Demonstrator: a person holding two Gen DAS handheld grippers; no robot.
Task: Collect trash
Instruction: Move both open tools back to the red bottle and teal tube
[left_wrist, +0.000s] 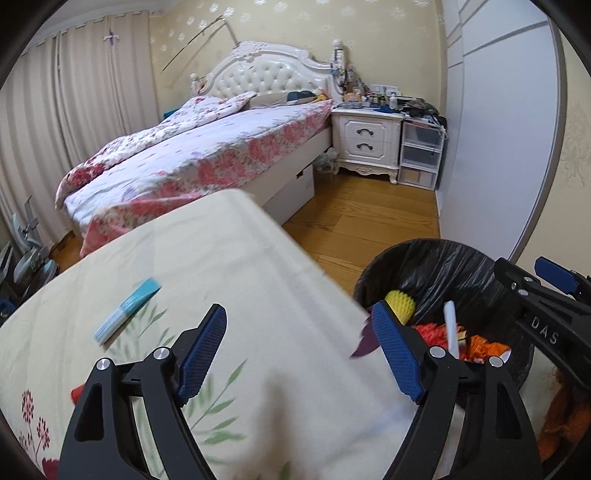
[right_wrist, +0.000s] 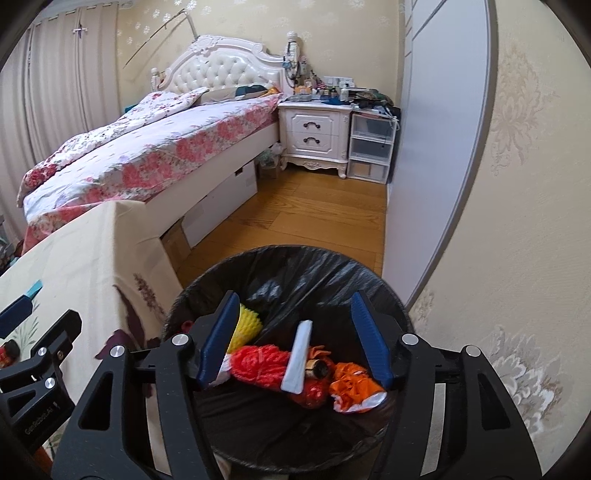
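The left gripper (left_wrist: 299, 347) hangs over the table (left_wrist: 229, 258), which is draped in a cream floral cloth; its jaws are spread wide with nothing between them. A blue-and-white packet (left_wrist: 127, 310) lies on the cloth ahead and to the left of it, well apart from the blue pads (left_wrist: 201, 354). Something red (left_wrist: 77, 392) peeks out behind the left finger, too hidden to name.

The right gripper (right_wrist: 295, 339) hovers over the bin (right_wrist: 295, 266), lined with a black bag, which stands on the wood floor (right_wrist: 314, 210) just beside the table's corner. Its jaws are also spread and empty. In the bin lie a yellow spiky ball (right_wrist: 248, 326), a red net bundle (right_wrist: 264, 365), a white strip (right_wrist: 297, 358) resting across the bundle, and an orange wrapper (right_wrist: 352, 387). A small dark-ended piece sits between the strip and the wrapper; I cannot tell what it is.

In the left wrist view the bin shows at right with the right gripper above its rim.

Behind, a bed (left_wrist: 192, 155) with a floral quilt runs to a white tufted headboard, beside a cluttered 2-drawer nightstand (left_wrist: 365, 144) and a stack of clear drawers (left_wrist: 421, 155).
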